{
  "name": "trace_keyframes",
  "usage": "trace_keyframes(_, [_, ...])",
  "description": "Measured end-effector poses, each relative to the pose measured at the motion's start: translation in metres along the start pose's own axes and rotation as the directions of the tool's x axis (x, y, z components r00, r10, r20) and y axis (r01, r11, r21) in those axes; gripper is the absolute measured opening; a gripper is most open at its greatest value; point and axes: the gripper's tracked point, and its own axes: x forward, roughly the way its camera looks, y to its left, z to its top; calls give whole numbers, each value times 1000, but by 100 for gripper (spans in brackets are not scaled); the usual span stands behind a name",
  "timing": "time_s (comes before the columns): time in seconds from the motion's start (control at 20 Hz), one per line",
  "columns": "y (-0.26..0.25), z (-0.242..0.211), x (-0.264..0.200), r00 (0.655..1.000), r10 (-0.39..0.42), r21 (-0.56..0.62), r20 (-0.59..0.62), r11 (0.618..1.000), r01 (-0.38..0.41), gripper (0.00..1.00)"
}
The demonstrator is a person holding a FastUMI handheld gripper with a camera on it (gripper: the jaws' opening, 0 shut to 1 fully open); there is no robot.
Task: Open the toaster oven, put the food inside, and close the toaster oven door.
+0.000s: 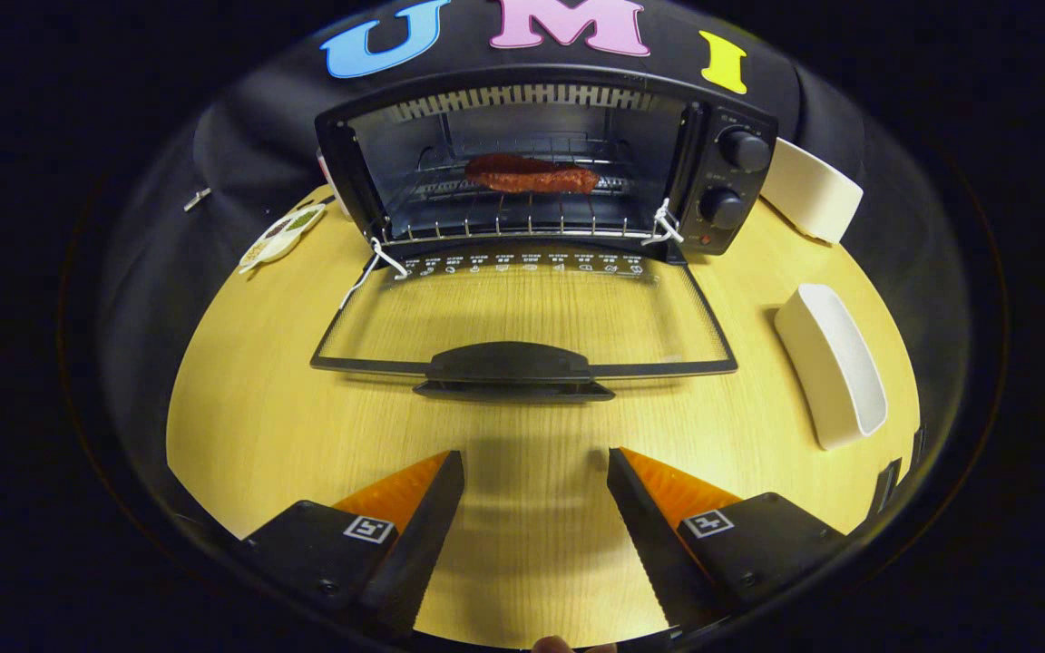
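hovering above the wooden table (241, 426), the gripper (536, 476) has its fingers spread wide with nothing between them, pointed at the toaster oven (550, 163) ahead. the oven's glass door (522, 313) lies folded flat down onto the table, its dark handle (509, 363) at the near edge, just beyond the fingertips. the food (530, 174), a reddish-brown sausage-like piece, already rests on the wire rack (504, 222) inside, so i'd say closing the door is what's left. the door looks stiff and hinged at the oven's base, glass in a thin frame, so fairly light but likely to drop shut with a clack if shoved. the handle seems the place to take it, from underneath its front lip, lifting in an arc. white strings (373, 258) at the hinges could snag. two white dishes (835, 363) sit to the right, well apart.
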Motion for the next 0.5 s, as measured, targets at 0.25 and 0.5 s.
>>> trace_keyframes(0.25, [0,25,17,998,-48,20,31,999,47,99])
trace_keyframes(0.5, [0,32,9,997,-57,15,57,998,57,99])
